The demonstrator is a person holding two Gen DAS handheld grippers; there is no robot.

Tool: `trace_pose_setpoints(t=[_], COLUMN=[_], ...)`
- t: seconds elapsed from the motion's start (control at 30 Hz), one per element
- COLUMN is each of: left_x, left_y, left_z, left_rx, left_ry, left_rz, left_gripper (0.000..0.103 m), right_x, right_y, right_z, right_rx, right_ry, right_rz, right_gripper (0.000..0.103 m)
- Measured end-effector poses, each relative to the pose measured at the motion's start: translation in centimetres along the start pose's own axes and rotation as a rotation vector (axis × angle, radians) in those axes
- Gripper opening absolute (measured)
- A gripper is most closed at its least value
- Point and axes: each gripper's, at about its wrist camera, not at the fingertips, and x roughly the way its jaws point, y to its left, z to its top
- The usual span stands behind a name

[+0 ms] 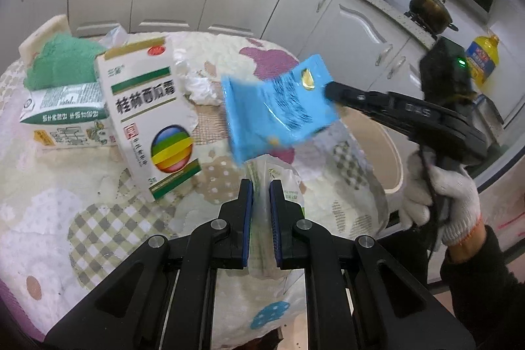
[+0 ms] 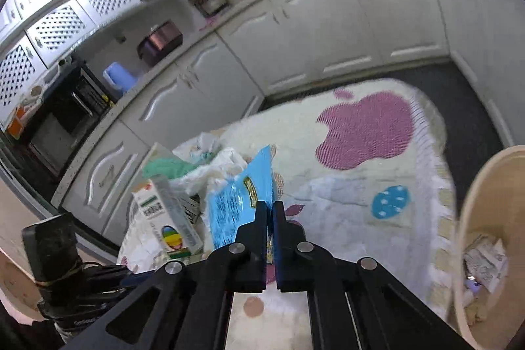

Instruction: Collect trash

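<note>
Clamping the blue packet [image 1: 279, 107] edgewise, the right gripper [image 2: 269, 209] holds it tilted upward.

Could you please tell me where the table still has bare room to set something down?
The patterned cloth is bare around the purple patch and the blue dotted patch, beside the beige bin. It is crowded at the other end: white box, carton, green cloth, crumpled paper.

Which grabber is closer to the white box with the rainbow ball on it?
Left. The left gripper, shut on a white wrapper, sits just right of the rainbow-ball box. The right gripper holds the blue packet beyond it.
</note>
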Motion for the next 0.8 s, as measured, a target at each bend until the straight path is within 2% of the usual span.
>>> trace_pose_setpoints(t=[0.2,0.43,0.8], left_x=[-0.1,0.6,3.6], left_y=[-1.6,-3.2,-8.9], left_z=[0.2,0.7,4.3], left_rx=[0.014,0.032,0.106], left_ry=[-0.010,-0.007,-0.009], left_rz=[-0.022,-0.035,-0.081], left_gripper=[0.008,0.008,0.008], right_x=[-4.3,-7.9,-13.4], right_y=[0.4,-0.6,-3.5], right_z=[-0.3,-0.6,0.8], right_rx=[-0.032,-0.033,-0.016], right_ry=[-0.049,-0.097,-0.186], right_rz=[-0.072,-0.113,-0.224], right_gripper=[0.001,0.001,0.001])
